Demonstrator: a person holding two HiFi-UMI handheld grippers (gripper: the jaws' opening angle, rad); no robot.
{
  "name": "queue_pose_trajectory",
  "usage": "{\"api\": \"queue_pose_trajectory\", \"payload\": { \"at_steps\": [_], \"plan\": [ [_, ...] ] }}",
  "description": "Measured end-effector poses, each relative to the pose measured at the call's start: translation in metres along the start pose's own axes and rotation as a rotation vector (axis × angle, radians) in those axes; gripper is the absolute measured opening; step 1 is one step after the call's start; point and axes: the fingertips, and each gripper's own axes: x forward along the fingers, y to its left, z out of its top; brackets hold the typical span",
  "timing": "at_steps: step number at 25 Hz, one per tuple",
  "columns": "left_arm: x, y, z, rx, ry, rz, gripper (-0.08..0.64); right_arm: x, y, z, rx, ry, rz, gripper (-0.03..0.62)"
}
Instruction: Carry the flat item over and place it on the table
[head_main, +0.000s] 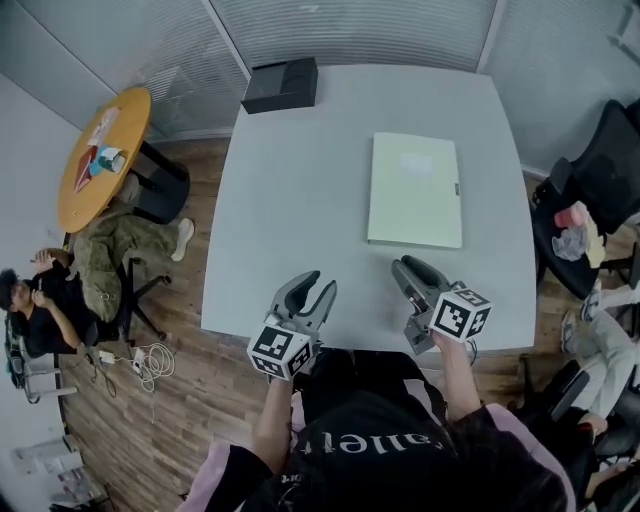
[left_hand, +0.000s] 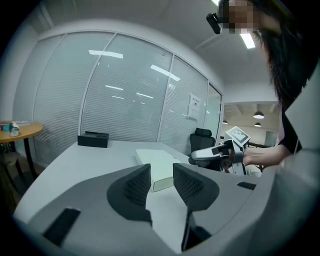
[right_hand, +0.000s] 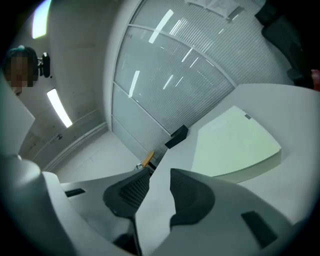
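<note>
The flat item is a pale green, thin rectangular box lying flat on the grey-white table, right of centre. Both grippers hover over the table's near edge, short of the item. My left gripper is open with nothing between its jaws; its own view has the flat item beyond the left gripper. My right gripper has a narrower gap and holds nothing. The right gripper view shows the flat item ahead and to the right of the right gripper.
A black box sits at the table's far left corner. A round wooden side table stands to the left, with a seated person and cables on the floor. Office chairs crowd the right side.
</note>
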Motion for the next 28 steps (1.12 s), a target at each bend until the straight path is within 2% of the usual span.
{"api": "queue_pose_trajectory", "payload": {
  "at_steps": [4, 8, 15, 19, 28],
  "plan": [
    [-0.026, 0.003, 0.004, 0.023, -0.010, 0.025, 0.120, 0.001, 0.018, -0.012, -0.092, 0.030, -0.007, 0.085],
    [-0.043, 0.007, 0.012, 0.038, -0.043, 0.035, 0.069, 0.003, 0.042, -0.022, -0.123, 0.032, 0.024, 0.055],
    [-0.090, 0.004, 0.026, 0.071, -0.082, 0.012, 0.057, -0.001, 0.099, -0.045, -0.181, 0.021, 0.060, 0.044],
    [-0.121, 0.012, 0.024, 0.069, -0.096, 0.005, 0.055, 0.003, 0.132, -0.065, -0.182, 0.010, 0.073, 0.043],
    [-0.215, 0.003, 0.004, 0.106, -0.106, -0.064, 0.057, -0.007, 0.201, -0.139, -0.208, -0.025, 0.051, 0.038]
  ]
}}
